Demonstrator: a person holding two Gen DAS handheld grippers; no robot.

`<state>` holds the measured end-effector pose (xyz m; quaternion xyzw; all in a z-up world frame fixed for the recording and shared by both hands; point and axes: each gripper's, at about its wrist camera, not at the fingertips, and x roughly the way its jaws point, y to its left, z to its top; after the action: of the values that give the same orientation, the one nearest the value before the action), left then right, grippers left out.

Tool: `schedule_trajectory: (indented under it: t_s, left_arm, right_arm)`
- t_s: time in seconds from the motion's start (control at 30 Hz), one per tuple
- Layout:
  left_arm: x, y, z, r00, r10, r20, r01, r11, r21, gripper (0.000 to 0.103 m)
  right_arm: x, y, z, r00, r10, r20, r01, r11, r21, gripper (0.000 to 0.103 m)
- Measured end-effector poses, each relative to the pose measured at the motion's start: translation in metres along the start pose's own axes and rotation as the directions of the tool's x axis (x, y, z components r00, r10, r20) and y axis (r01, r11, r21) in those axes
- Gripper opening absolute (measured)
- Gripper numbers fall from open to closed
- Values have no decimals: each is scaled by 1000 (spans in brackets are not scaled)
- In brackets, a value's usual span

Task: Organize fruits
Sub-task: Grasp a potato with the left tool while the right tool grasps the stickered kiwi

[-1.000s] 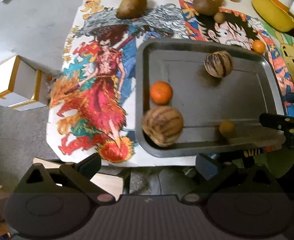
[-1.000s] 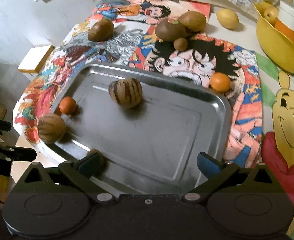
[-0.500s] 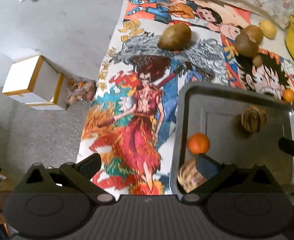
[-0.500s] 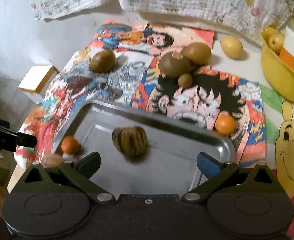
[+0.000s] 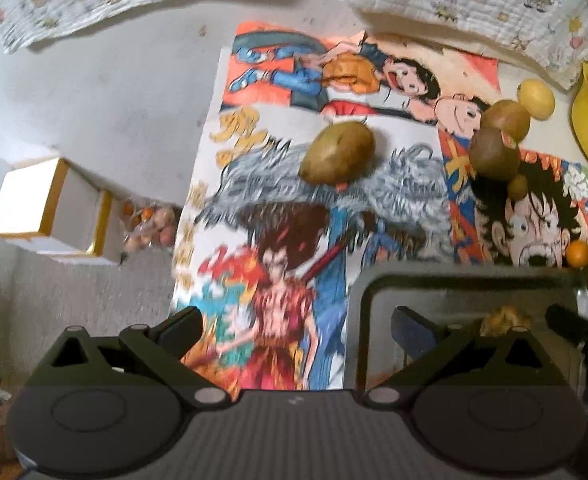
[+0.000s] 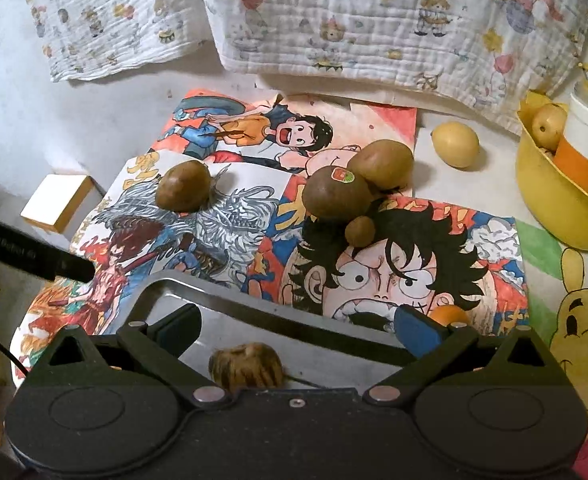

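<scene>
Both grippers hang spread wide with nothing between their fingers: the left gripper over the cartoon-printed cloth and the near-left corner of the metal tray, the right gripper over the tray's far rim. A striped brown fruit lies in the tray just below the right gripper. On the cloth beyond sit a lone kiwi, a touching cluster of three kiwis, and a small orange beside the tray; a lemon lies near the yellow bowl
</scene>
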<state>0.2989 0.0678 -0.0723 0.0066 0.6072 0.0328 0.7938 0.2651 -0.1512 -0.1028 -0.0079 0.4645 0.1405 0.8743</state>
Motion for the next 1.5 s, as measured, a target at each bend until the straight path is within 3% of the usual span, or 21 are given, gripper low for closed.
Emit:
schedule_trajectory:
  t_s: [0.17, 0.33, 0.47, 0.6, 0.73, 0.9, 1.3, 1.5]
  left_arm:
    - [11, -8, 21, 999, -29, 14, 28, 997, 70, 102]
    - [28, -9, 41, 996, -78, 32, 75, 994, 78, 102]
    - [37, -9, 53, 986, -98, 135, 87, 993, 83, 102]
    - [45, -12, 66, 977, -99, 188, 75, 988, 133, 102]
    - [58, -18, 76, 979, -86, 185, 49, 979, 196, 102]
    - [72, -19, 82, 981, -90, 170, 47, 969, 244, 102]
    - [92, -19, 91, 977, -132, 165, 89, 965, 246, 97]
    - [97, -20, 95, 973, -160, 165, 120, 966, 229, 89]
  right_arm:
    - [12, 2, 5, 1000, -10, -4, 10, 1000, 22, 102]
    - [22, 2, 23, 998, -43, 36, 43, 999, 12, 102]
    - [34, -6, 49, 995, -83, 55, 84, 996, -11, 102]
    - [50, -22, 70, 995, -98, 36, 96, 994, 45, 102]
    - [70, -38, 80, 998, -70, -4, 70, 987, 145, 100]
    - [92, -37, 87, 998, -54, -45, 60, 987, 152, 95]
    - [127, -36, 101, 994, -81, -71, 90, 987, 137, 84]
    - [137, -30, 104, 995, -62, -78, 72, 988, 138, 80]
